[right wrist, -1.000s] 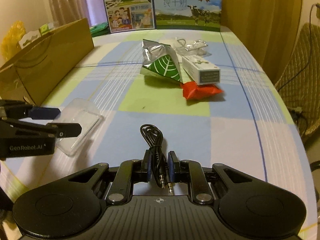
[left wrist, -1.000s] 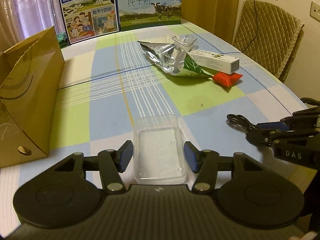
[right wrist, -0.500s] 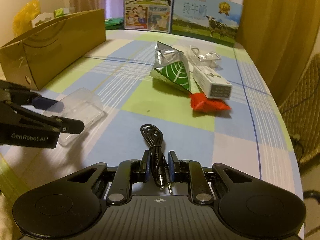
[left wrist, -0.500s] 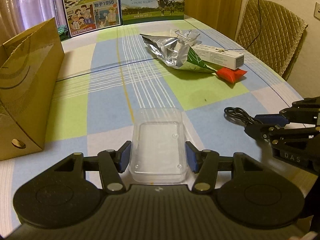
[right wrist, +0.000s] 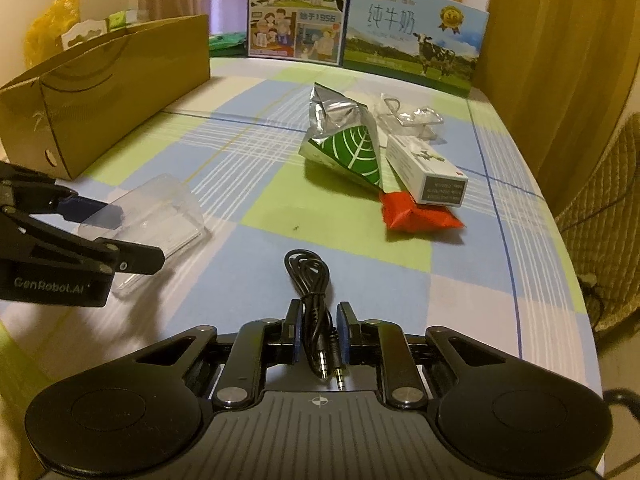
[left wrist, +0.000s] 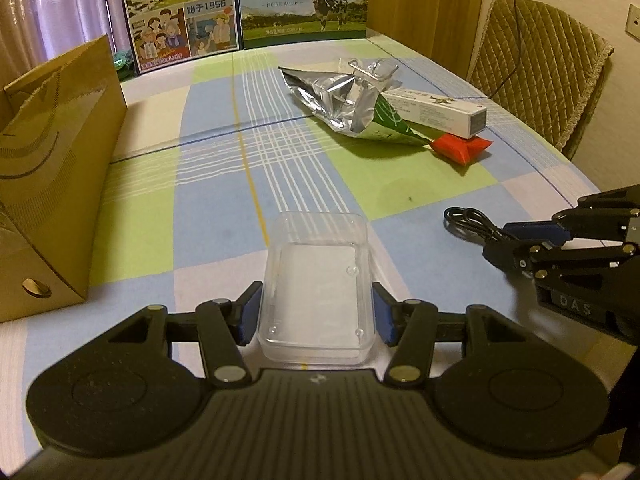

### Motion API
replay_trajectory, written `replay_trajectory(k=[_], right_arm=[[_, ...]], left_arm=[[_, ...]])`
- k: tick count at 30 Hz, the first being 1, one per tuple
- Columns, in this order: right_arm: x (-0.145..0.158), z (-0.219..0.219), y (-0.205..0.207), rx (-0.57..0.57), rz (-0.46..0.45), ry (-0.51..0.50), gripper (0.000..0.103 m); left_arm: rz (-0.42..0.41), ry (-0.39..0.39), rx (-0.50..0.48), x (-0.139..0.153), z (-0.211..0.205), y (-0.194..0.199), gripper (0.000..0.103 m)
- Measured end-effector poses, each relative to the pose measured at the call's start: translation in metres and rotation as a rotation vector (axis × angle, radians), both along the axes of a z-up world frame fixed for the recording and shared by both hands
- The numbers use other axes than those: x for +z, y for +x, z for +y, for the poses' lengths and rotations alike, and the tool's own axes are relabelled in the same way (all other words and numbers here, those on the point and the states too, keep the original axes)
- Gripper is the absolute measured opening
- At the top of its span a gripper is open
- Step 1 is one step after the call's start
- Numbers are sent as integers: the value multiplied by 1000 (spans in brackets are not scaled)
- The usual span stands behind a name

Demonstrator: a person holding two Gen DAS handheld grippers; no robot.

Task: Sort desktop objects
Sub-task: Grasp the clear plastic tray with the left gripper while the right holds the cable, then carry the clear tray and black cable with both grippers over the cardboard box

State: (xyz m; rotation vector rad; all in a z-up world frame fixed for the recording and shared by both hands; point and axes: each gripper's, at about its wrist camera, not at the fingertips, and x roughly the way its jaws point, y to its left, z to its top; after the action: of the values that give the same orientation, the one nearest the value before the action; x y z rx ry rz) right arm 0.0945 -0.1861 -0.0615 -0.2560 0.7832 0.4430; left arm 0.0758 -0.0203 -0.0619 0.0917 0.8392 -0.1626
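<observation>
- Our left gripper (left wrist: 316, 314) holds the clear plastic box (left wrist: 316, 292) between its two blue pads, one pad on each long side; the box is open side up and reaches forward past the fingertips.
- In the right wrist view the same box (right wrist: 156, 216) looks lifted a little and tilted above the checked tablecloth (right wrist: 248, 280), but we cannot tell if its far edge touches the cloth.
- Our right gripper (right wrist: 320, 334) is closed on the black audio cable (right wrist: 310, 280); the fingers press the bundle near its two jack plugs, which point back to the camera, and the coiled loop lies forward on a blue square of the cloth.
- From the left wrist view, the right gripper (left wrist: 520, 242) is on the right side of the box, well apart from it, with the cable loop (left wrist: 466, 218) in front of its tips.
- The brown cardboard box (left wrist: 52, 176) stands to the left of the plastic box, near it but not touching.
- Farther on the table lie the silver and green foil bag (right wrist: 344, 140), the long white carton (right wrist: 426, 168) with one end resting on the red packet (right wrist: 416, 212), and a crumpled clear wrapper (right wrist: 408, 116) behind them.
- Two milk cartons (right wrist: 296, 12) stand at the far edge.
</observation>
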Motion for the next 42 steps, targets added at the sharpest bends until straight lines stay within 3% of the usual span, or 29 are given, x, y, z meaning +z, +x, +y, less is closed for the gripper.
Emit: replay_trajectory(k=[10,18,34,42], right_arm=[[31,-5,-15,-89,13,120,13],[69,18,-19,-81,-18,186,13],[137,154,-4,115,-85,319,13],[150,230,18,199,-81,339,13]], left_arm=[[-37,-27,17,24,10,-18,51],[-96,-43,66,59,37,-33,51],[-232,67,235,134,151,-43,51],[-253,93,296,157,216,-25,51]])
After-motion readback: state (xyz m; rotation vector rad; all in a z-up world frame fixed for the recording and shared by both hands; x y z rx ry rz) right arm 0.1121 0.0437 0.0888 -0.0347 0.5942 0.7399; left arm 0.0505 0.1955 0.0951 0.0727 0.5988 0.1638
